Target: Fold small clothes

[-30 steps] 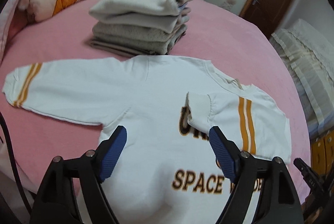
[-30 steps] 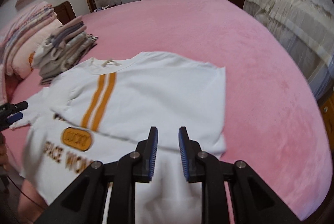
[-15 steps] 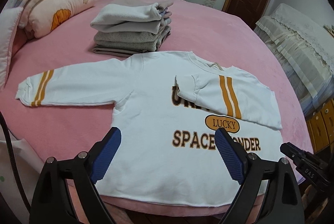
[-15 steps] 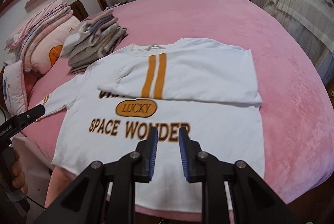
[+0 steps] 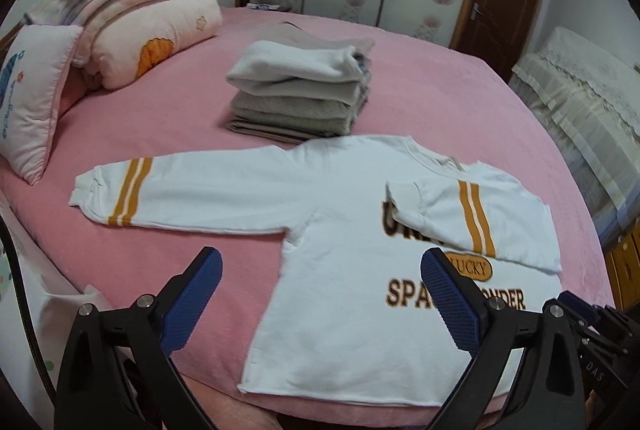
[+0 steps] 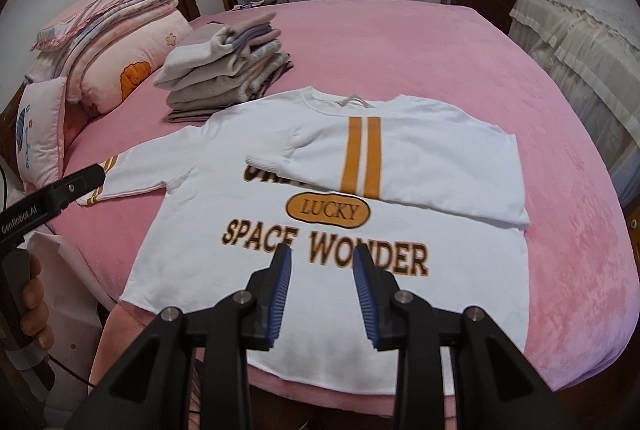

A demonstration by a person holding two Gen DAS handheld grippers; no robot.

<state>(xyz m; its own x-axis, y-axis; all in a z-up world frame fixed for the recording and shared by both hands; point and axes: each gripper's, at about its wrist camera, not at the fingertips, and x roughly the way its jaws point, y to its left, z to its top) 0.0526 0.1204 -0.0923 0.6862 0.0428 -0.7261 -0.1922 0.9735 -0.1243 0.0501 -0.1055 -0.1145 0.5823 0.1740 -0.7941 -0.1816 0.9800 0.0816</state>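
Note:
A white long-sleeved top (image 5: 340,230) with orange stripes and "LUCKY SPACE WONDER" print lies flat on the pink bed; it also shows in the right wrist view (image 6: 328,230). Its right sleeve (image 5: 472,213) is folded across the chest (image 6: 384,165). Its left sleeve (image 5: 176,193) lies stretched out to the left. My left gripper (image 5: 320,270) is open and empty, above the hem on the left side. My right gripper (image 6: 322,262) is open and empty, above the lower middle of the top.
A stack of folded grey and white clothes (image 5: 300,93) sits behind the top (image 6: 228,77). Folded quilts and pillows (image 5: 132,21) lie at the back left. The pink bed (image 6: 520,89) extends to the right. A second bed (image 5: 580,93) stands at the far right.
Both grippers have pulled back from the top towards the near bed edge. The left gripper has shifted left. The right gripper's jaws have opened wider.

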